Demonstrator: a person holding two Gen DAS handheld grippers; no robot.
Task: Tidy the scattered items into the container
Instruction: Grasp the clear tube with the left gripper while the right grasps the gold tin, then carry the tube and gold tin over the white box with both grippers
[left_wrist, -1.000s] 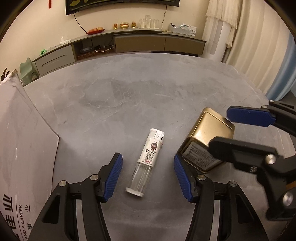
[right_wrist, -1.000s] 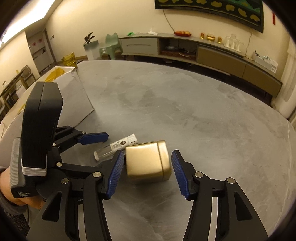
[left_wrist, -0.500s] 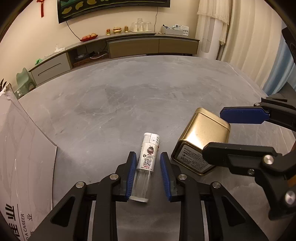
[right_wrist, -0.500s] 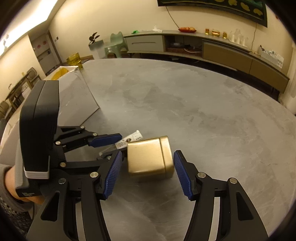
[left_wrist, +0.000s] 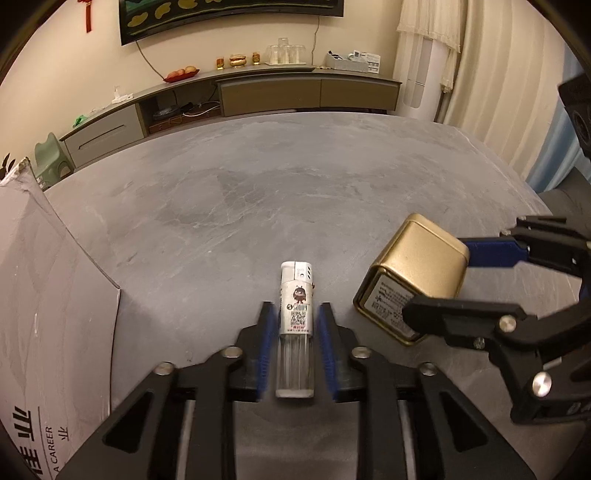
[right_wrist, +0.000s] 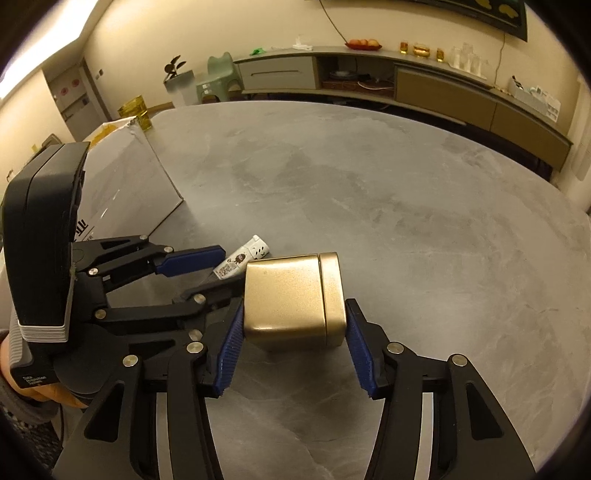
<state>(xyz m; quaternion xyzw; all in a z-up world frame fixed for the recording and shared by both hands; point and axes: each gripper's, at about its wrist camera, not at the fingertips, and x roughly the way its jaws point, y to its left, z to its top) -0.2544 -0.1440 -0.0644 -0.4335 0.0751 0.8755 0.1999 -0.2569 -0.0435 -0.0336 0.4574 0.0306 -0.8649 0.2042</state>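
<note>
While nothing can be seen lying inside it yet, the cardboard box (left_wrist: 48, 332) stands at the left edge of the grey table (left_wrist: 295, 206), its white wall turned toward both cameras and its interior hidden from them, so whether anything has already gone in cannot be told. The rest of the tabletop, out to its far edge, shows bare in both views, and the only loose items visible sit close together near the near edge, just right of the box. The larger is the gold tin (right_wrist: 293, 301), lying on its side with its lid end pointing right in the right wrist view; the right gripper (right_wrist: 293, 345) straddles it with a blue pad close against each flank, and the tin appears to rest on the table, though from this angle contact at the pads is hard to confirm, so I judge the jaws closing rather than firmly clenched. The smaller is the lighter (left_wrist: 296, 325), white-capped with a clear body, lying along the fingers of the left gripper (left_wrist: 295, 332), whose jaws are drawn in tight against both its sides, grasping it. As I read it, the work is at the pickup stage: both items are being taken, and lifting, carrying to the box and dropping in are all left.
</note>
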